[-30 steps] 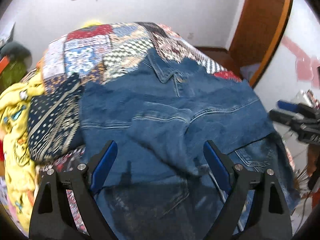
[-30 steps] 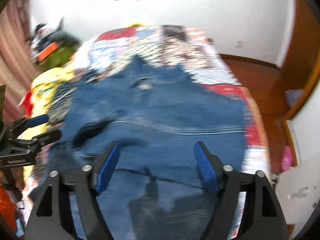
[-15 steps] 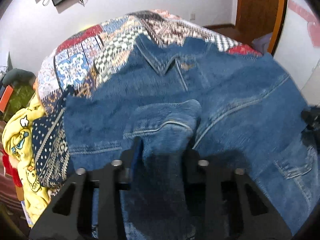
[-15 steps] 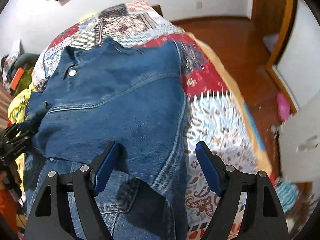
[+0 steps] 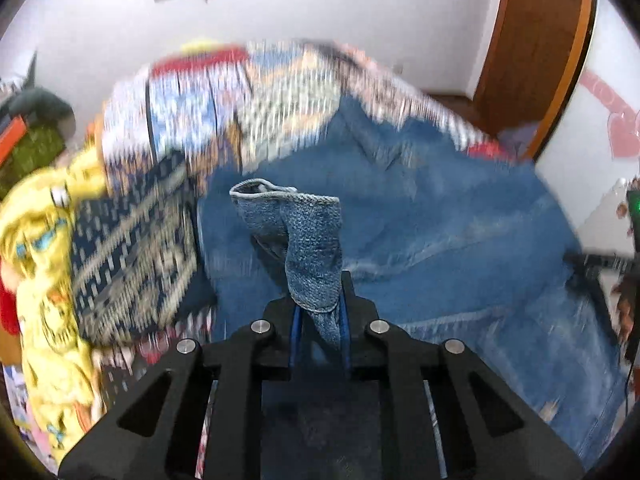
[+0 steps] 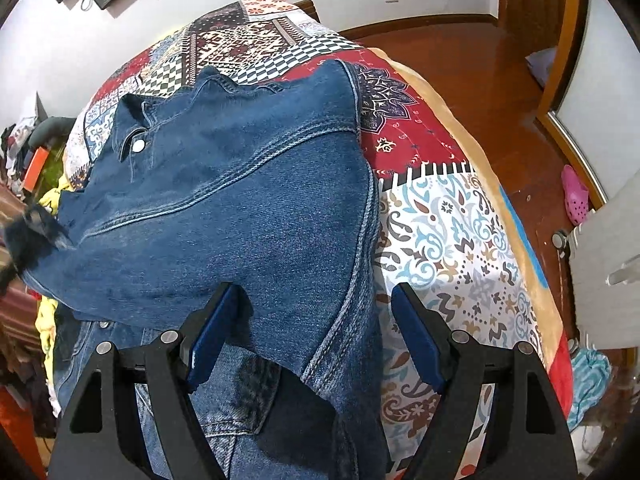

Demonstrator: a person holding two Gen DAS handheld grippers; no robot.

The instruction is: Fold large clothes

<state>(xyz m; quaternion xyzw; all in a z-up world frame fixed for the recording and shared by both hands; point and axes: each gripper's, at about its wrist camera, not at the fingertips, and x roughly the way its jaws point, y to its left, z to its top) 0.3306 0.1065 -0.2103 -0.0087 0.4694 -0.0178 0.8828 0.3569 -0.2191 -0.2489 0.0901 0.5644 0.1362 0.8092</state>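
A blue denim jacket (image 6: 224,208) lies spread on a bed with a patchwork cover (image 6: 448,232); its collar and a metal button point to the far end. My left gripper (image 5: 319,320) is shut on the jacket's sleeve cuff (image 5: 304,232) and holds it lifted above the jacket body (image 5: 440,240). My right gripper (image 6: 316,332) is open, its fingers straddling the jacket's right side edge close above the cloth. The left wrist view is motion-blurred.
A yellow printed cloth (image 5: 44,248) and dark patterned fabric (image 5: 132,240) lie at the bed's left side. Wooden floor (image 6: 500,92), a pink shoe (image 6: 574,196) and a white cabinet (image 6: 608,264) are to the right. A wall stands beyond the bed.
My left gripper closed on the sleeve cuff and lifted it up off the jacket. My right gripper swung to the jacket's right edge and stays open.
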